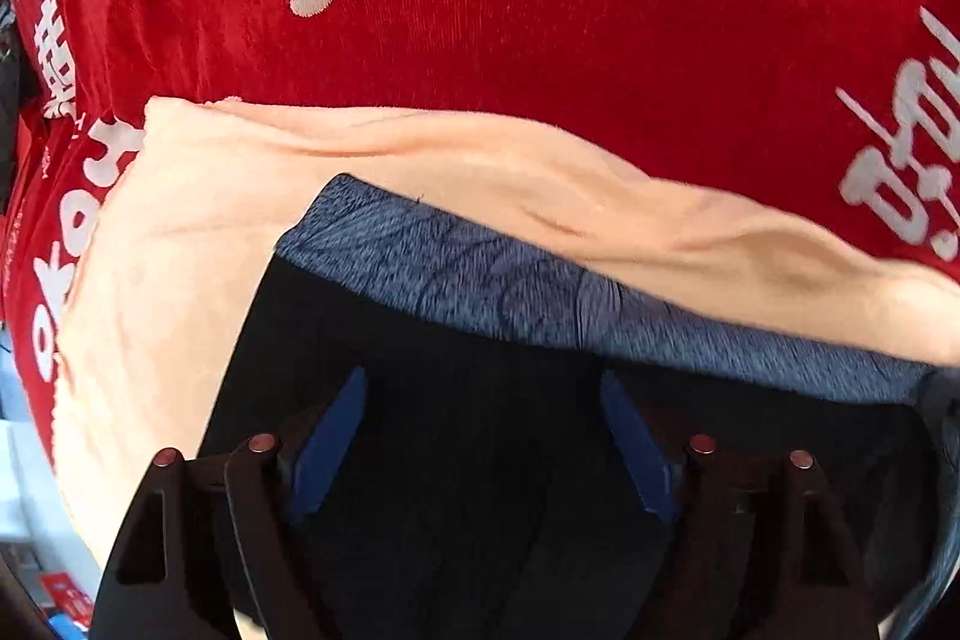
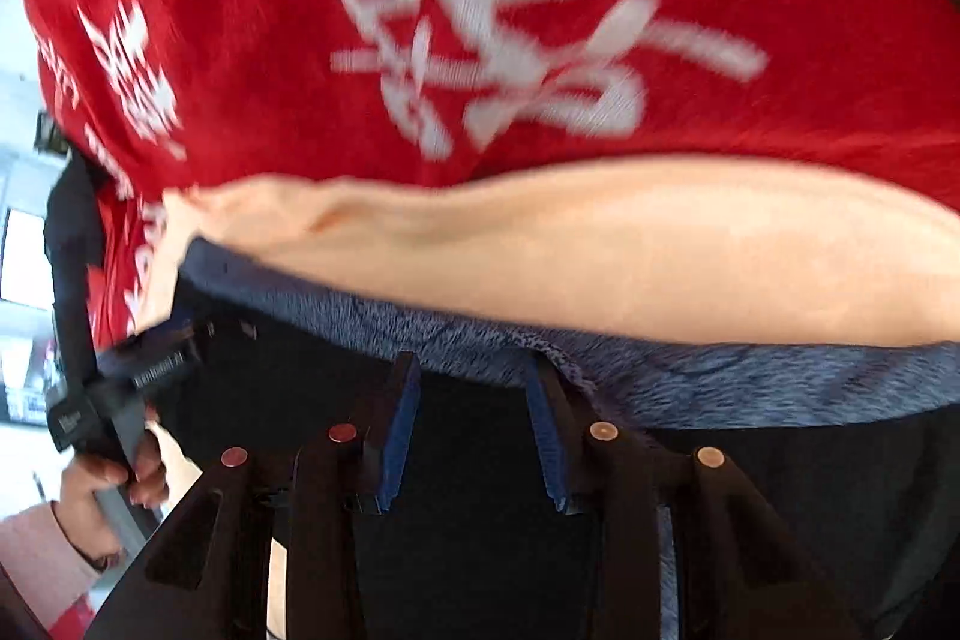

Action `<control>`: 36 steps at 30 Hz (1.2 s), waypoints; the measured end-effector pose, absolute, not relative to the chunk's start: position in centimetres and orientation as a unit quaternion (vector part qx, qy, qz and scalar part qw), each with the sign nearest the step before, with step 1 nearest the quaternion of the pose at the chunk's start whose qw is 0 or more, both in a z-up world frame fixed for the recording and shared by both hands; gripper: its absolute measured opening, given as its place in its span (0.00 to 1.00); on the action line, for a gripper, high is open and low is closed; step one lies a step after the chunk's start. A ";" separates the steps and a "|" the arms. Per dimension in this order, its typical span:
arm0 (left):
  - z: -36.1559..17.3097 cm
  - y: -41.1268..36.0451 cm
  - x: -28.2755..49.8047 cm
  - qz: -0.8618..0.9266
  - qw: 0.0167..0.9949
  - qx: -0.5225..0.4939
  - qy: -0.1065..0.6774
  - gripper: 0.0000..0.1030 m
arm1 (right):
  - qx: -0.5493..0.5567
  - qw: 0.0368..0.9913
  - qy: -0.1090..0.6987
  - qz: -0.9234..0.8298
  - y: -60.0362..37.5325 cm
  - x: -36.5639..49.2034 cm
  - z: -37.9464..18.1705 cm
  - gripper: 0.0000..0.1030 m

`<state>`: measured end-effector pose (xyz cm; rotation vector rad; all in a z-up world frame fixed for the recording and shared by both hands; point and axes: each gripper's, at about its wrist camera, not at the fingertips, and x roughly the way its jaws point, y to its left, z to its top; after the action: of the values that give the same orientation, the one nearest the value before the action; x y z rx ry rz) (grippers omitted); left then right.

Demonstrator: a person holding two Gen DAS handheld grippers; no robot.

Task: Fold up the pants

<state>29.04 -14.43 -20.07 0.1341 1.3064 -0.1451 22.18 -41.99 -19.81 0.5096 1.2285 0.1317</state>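
The pants (image 1: 480,466) are dark fabric with a heathered blue-grey waistband (image 1: 540,292), lying flat on a peach cloth (image 1: 240,172). My left gripper (image 1: 483,376) points down over the dark fabric just short of the waistband. Its blue pads stand wide apart with only flat cloth below, so it is open. In the right wrist view the same pants (image 2: 468,460) fill the lower middle. My right gripper (image 2: 473,361) has its fingertips at the waistband (image 2: 720,388), which is slightly bunched by the right finger. Its pads stand apart, pressing on nothing, so it is open.
A red cloth with white lettering (image 1: 540,10) covers the surface beyond the peach cloth (image 2: 600,250), also seen as the red cloth (image 2: 240,10). A hand (image 2: 108,478) holds the other gripper's handle at the left edge. Pale room clutter shows past the left border.
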 end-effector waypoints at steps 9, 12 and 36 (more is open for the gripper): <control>-15.6 -17.8 20.6 -0.159 0.747 0.108 0.636 0.78 | 0.310 0.770 0.557 0.027 -45.0 12.4 -16.7 0.61; -14.9 -19.9 17.0 -0.207 0.726 0.119 0.645 0.78 | 0.341 0.757 0.557 -0.008 -46.0 7.3 -16.8 0.61; -15.0 -39.4 0.2 -0.436 0.607 0.147 0.648 0.78 | 0.526 0.648 0.503 -0.224 -53.1 -24.8 -23.0 0.61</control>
<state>0.25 -39.40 -15.02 0.3396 1.4981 -1.0073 -24.78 -53.14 -22.99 1.1964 1.1430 -0.5084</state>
